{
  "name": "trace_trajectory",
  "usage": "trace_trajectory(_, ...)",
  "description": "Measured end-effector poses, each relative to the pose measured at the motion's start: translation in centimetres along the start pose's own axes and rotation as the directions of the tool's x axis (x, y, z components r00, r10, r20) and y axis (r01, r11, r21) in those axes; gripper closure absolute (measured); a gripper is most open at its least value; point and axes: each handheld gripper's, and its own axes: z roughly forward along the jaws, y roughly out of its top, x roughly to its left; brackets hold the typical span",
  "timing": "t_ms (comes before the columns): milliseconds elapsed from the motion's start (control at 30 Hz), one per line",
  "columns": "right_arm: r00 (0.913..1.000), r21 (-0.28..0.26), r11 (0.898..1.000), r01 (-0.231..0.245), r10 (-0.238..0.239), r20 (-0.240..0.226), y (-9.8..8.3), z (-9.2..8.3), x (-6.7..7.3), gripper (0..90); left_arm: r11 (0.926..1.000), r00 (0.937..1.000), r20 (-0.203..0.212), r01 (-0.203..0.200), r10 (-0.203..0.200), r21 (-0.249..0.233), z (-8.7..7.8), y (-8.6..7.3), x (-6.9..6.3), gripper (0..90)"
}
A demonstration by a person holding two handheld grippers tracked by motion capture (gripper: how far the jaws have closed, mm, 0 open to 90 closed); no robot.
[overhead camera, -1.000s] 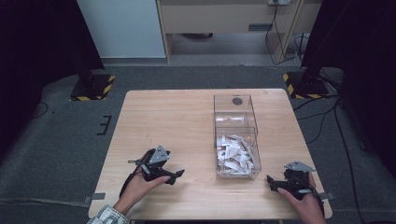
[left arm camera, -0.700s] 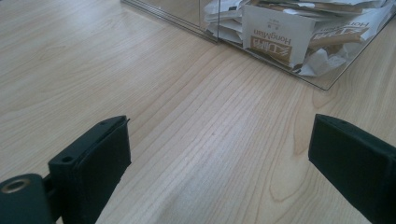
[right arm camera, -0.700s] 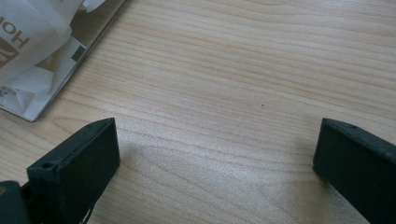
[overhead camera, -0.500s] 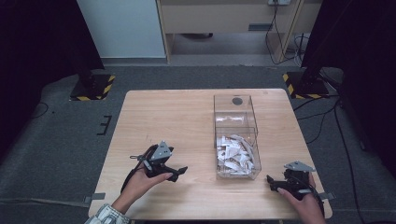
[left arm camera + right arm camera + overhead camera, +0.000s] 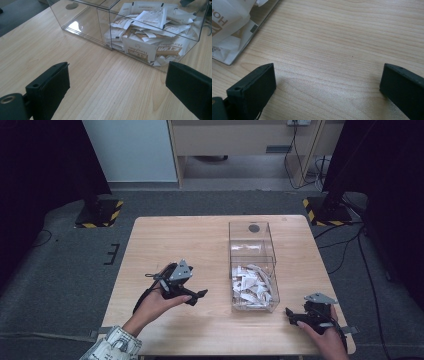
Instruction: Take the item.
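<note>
The sachets (image 5: 251,285) are heaped in the near compartment of the clear box (image 5: 252,236), which sits right of centre on the wooden table (image 5: 165,240). The left gripper (image 5: 197,295) is held just left of the box, its jaws spread wide and empty, the sachets seen beyond them behind the clear wall. The right gripper (image 5: 291,314) is kept near the box's near right corner, jaws likewise wide apart, nothing gripped.
</note>
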Motion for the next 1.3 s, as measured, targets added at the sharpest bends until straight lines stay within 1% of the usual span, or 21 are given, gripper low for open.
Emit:
trace_trajectory(33, 1.0000, 0.000, 1.000, 0.000, 0.000, 0.000, 0.0, 0.0, 0.0, 0.8, 1.0000, 1.0000, 0.003, -0.009, 0.009, 0.000, 0.1, 0.4, -0.1, 4.5)
trace_trajectory(133, 1.0000, 0.000, 1.000, 0.000, 0.000, 0.000, 0.0, 0.0, 0.0, 0.8, 0.9999, 0.9999, 0.004, -0.014, 0.014, -0.004, 0.1, 0.8, -0.1, 4.4)
trace_trajectory(200, 1.0000, 0.000, 1.000, 0.000, 0.000, 0.000, 0.0, 0.0, 0.0, 0.8, 0.9998, 0.9999, 0.007, -0.015, 0.015, -0.011, 0.2, 1.2, -0.1, 4.4)
trace_trajectory(300, 1.0000, 0.000, 1.000, 0.000, 0.000, 0.000, 0.0, 0.0, 0.0, 0.8, 0.9996, 0.9999, 0.014, -0.005, 0.005, -0.029, 0.5, 1.7, -0.2, 4.4)
trace_trajectory(467, 1.0000, 0.000, 1.000, 0.000, 0.000, 0.000, 0.0, 0.0, 0.0, 0.8, 0.9992, 0.9997, 0.017, -0.019, 0.019, -0.036, 1.3, 2.9, -0.7, 4.4)
trace_trajectory(633, 1.0000, 0.000, 1.000, 0.000, 0.000, 0.000, 0.0, 0.0, 0.0, 0.8, 0.9989, 0.9990, 0.025, -0.037, 0.038, -0.027, 1.9, 3.9, -1.1, 4.4)
trace_trajectory(733, 1.0000, 0.000, 1.000, 0.000, 0.000, 0.000, 0.0, 0.0, 0.0, 0.8, 0.9988, 0.9988, 0.036, -0.032, 0.034, -0.038, 2.2, 4.5, -1.4, 4.5)
trace_trajectory(833, 1.0000, 0.000, 1.000, 0.000, 0.000, 0.000, 0.0, 0.0, 0.0, 0.8, 0.9979, 0.9988, 0.020, -0.044, 0.045, -0.047, 2.4, 5.1, -1.5, 5.8)
trace_trajectory(933, 1.0000, 0.000, 1.000, -0.001, 0.001, 0.000, 0.0, 0.0, 0.0, 0.8, 0.9985, 0.9990, 0.032, -0.031, 0.032, -0.046, 2.8, 5.6, -1.4, 5.6)
trace_trajectory(1033, 1.0000, 0.000, 1.000, -0.001, 0.001, -0.001, 0.0, 0.0, 0.0, 0.8, 0.9985, 0.9988, 0.036, -0.031, 0.032, -0.044, 3.2, 6.0, -1.5, 5.6)
trace_trajectory(1133, 1.0000, 0.000, 1.000, 0.000, 0.000, -0.001, 0.0, 0.0, 0.0, 0.8, 0.9981, 0.9984, 0.055, -0.012, 0.015, -0.060, 3.7, 6.5, -1.6, 5.6)
trace_trajectory(1200, 1.0000, 0.000, 1.000, 0.000, 0.000, -0.001, 0.0, 0.0, 0.0, 0.8, 0.9975, 0.9976, 0.067, -0.012, 0.016, -0.070, 4.2, 6.9, -1.8, 5.7)
trace_trajectory(1300, 1.0000, 0.000, 1.000, 0.000, 0.000, -0.001, 0.0, 0.0, 0.0, 0.8, 0.9980, 0.9970, 0.075, -0.012, 0.017, -0.062, 5.0, 7.3, -2.1, 5.7)
